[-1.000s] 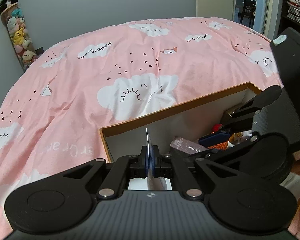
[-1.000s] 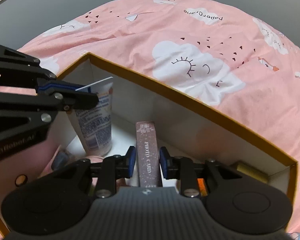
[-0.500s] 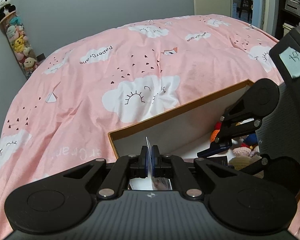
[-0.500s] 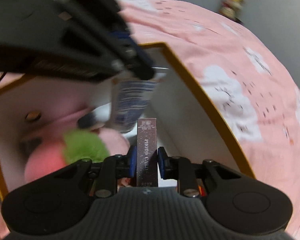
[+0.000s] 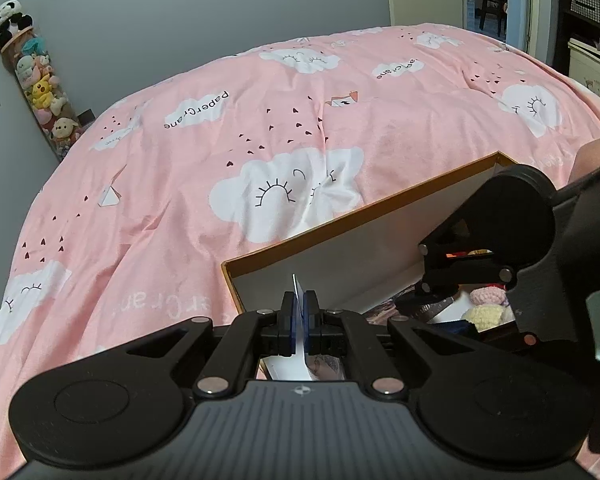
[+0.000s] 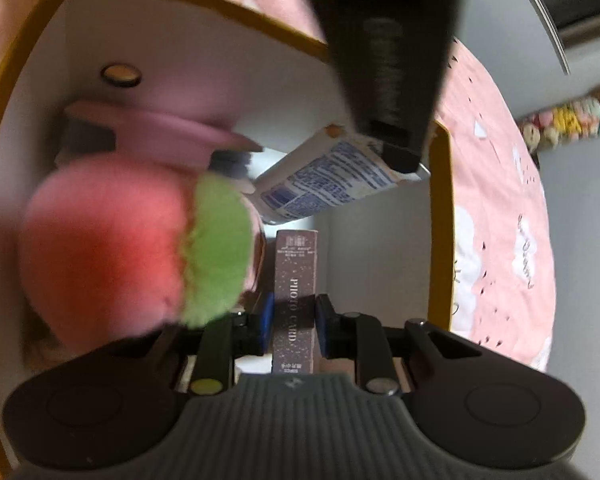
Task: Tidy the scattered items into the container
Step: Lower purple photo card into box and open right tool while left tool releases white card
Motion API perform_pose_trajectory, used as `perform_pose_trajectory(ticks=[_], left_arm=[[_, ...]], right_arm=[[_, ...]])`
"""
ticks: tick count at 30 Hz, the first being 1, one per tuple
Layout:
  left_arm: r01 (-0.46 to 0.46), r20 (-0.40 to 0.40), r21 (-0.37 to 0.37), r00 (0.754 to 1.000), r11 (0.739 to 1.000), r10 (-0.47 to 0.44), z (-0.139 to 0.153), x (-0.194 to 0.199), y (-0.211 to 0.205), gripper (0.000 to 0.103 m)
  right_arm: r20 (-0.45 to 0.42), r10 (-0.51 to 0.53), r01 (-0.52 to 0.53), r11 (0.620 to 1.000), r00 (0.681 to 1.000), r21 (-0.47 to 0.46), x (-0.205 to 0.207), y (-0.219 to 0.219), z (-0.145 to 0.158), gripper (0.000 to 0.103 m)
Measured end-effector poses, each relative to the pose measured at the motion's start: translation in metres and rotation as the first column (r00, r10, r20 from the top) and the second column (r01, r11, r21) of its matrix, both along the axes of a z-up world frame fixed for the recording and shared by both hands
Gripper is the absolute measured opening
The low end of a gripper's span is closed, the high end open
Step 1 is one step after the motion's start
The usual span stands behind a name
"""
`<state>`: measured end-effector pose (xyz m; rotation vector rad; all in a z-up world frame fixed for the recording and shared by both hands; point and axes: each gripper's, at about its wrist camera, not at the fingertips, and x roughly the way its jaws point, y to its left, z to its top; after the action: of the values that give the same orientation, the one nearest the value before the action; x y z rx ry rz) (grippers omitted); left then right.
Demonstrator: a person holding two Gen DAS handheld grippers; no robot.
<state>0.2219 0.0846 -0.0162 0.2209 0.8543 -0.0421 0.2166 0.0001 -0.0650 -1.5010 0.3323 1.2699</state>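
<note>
The box [image 5: 340, 224], white inside with an orange-brown rim, sits on the bed's pink cloud-print duvet [image 5: 228, 152], and both hands work inside it, so the tidying looks well along.

The left hand-held gripper [image 5: 299, 322] is fully closed on the flat crimped end of a white tube [image 6: 328, 178] with blue print. Held by that thin seam, the tube hangs into the box at a slant near the box's corner, probably so that it can be set down without tipping the things already there.

The right hand-held gripper [image 6: 294, 322] is closed narrowly on a slim dark glittery carton [image 6: 295, 280] printed "PHOTO CARD", gripped across its narrow sides so the long body points ahead into the box. The jaws have just been closing a little, and the carton sits between them, pads pressing both sides. It is aimed at the free strip of box floor between the box wall and a soft pink and green plush toy [image 6: 140, 256], the 1 gap that seems long enough for it.

A pink flat thing [image 6: 160, 128] lies further in behind the plush toy; the blur hides what it is.
</note>
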Motion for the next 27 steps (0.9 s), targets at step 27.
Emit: perform_pose_trajectory(ticks=[27], left_arm=[[0.009,0.011,0.011,1.000,1.000,-0.009,0.008,-0.002,-0.016,0.002]], right_arm=[[-0.093,-0.289,0.303,0.928,0.953,0.218,0.007,-0.032,0.034,0.042]])
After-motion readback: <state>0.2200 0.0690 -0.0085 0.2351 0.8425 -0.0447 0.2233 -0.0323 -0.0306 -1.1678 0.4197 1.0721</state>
